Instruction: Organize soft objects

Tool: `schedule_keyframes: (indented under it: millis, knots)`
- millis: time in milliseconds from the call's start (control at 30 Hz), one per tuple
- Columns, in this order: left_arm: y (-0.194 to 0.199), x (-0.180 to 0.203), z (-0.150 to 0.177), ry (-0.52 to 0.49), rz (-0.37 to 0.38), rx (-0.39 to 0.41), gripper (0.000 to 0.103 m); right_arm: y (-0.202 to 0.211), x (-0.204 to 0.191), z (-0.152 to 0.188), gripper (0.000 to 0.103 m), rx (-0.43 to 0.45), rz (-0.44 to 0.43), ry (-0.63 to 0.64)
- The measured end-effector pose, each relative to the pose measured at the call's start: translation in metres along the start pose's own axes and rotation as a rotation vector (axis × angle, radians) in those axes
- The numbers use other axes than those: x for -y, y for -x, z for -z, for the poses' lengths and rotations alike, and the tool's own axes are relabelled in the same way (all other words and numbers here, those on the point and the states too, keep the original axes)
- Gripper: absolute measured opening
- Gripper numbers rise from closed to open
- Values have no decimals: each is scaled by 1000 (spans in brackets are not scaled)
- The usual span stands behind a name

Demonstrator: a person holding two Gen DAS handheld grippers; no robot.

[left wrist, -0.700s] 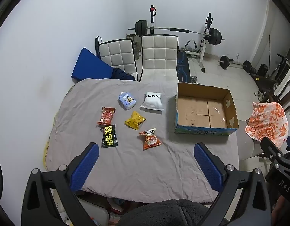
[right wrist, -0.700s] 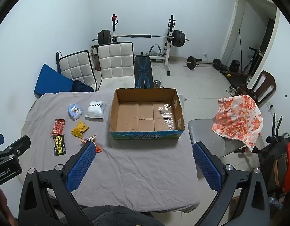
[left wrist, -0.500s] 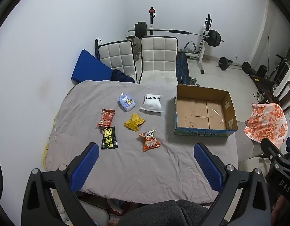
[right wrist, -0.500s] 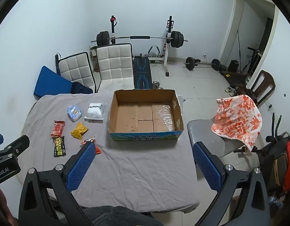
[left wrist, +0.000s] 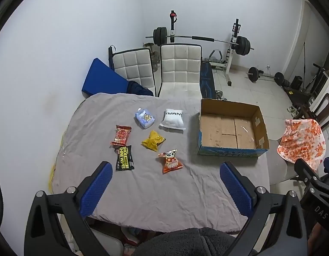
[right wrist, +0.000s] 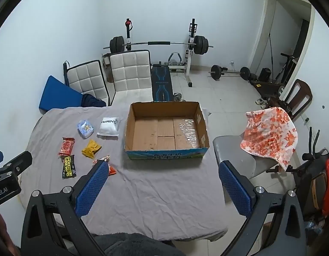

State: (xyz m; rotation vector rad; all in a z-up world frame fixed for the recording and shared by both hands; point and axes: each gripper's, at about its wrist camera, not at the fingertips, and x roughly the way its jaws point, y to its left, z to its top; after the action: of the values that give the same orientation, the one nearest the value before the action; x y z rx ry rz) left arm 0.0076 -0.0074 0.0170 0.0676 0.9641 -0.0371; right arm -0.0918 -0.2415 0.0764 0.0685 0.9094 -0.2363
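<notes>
Cardboard box [right wrist: 165,128] empty on grey cloth [left wrist: 164,189]; six soft packets left of it, incl. orange packet [left wrist: 170,164]; left gripper [left wrist: 164,183] and right gripper [right wrist: 163,183] both spread wide, holding nothing

Six soft packets lie loose on the grey-clothed tabletop, left of an open cardboard box.

A pale blue tissue pack [left wrist: 145,118] and a white pouch [left wrist: 173,120] with black lettering lie farthest back, side by side. In front of them sit a red snack packet [left wrist: 121,135] and a crumpled yellow packet [left wrist: 153,140]. Just below the red one, nearly touching it, lies a black packet [left wrist: 124,158] with yellow "SHOE SHINE WIPES" print. An orange packet [left wrist: 170,161] lies nearest the cardboard box [left wrist: 228,152], which stands upright and holds nothing.
</notes>
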Motion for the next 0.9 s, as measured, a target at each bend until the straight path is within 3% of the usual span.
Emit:
schedule_keyframes:
  millis: [900]
  knots:
    - [-6,-13,17,3,12,-32,103,-14,-12,9,103,-31,-10,11]
